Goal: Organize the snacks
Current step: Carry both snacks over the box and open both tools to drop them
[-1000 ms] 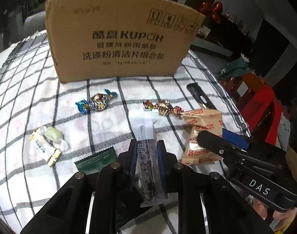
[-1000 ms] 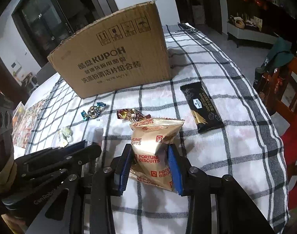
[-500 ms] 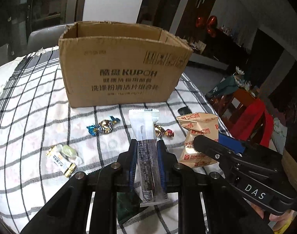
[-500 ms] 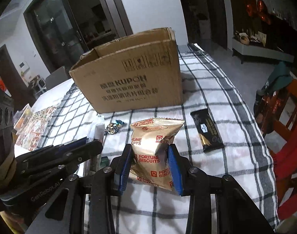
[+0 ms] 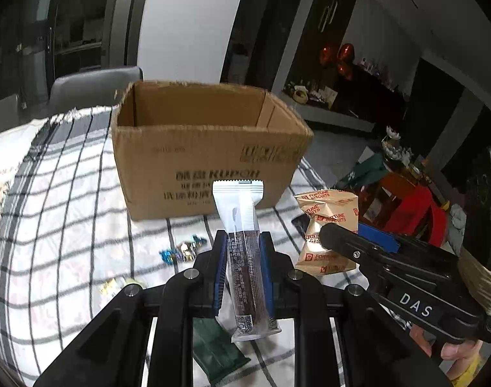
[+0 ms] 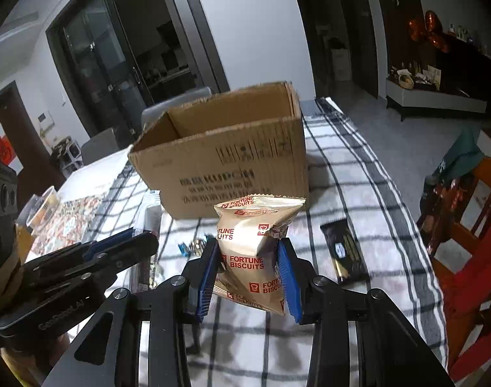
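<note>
Both tools are gripping snacks above the tabletop, left tool (image 5: 243, 259) pinching the upright wafer stick (image 5: 245, 264), right tool (image 6: 250, 277) squeezing the Fortune Biscuits bag (image 6: 253, 251), open cardboard box (image 5: 206, 161) sitting dead ahead toward the far edge.

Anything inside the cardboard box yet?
Only bare inner walls of the box show from both wrist views. Its floor is hidden behind the near wall, so contents cannot be ruled out. The stick pack and biscuit bag are gripped in front of it.
</note>
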Action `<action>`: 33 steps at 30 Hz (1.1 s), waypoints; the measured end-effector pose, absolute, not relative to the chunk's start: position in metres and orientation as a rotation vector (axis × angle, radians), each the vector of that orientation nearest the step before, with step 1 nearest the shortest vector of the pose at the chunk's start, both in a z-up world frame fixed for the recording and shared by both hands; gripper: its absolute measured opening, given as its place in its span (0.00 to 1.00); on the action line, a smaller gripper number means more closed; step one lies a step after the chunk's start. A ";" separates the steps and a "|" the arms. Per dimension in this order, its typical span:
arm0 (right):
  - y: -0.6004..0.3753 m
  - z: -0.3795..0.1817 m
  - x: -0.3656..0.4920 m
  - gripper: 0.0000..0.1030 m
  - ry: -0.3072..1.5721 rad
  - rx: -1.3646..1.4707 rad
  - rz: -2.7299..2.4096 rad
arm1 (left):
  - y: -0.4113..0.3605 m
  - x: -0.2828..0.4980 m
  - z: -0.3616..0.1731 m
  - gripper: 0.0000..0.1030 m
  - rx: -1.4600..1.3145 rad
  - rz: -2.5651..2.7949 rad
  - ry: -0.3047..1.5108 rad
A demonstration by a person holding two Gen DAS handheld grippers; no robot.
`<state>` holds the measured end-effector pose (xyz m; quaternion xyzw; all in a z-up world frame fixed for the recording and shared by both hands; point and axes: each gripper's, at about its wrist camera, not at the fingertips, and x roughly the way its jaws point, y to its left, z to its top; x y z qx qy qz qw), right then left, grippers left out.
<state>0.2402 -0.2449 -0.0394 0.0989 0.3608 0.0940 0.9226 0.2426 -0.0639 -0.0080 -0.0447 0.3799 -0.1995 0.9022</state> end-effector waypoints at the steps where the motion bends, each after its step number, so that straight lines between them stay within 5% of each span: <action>1: -0.245 -0.037 0.243 0.37 0.735 0.207 0.195 | -0.063 0.244 -0.004 0.20 -0.091 -0.413 0.778; 33: -0.219 0.038 0.353 0.37 0.646 0.102 0.241 | -0.040 0.348 0.075 0.20 -0.024 -0.345 0.661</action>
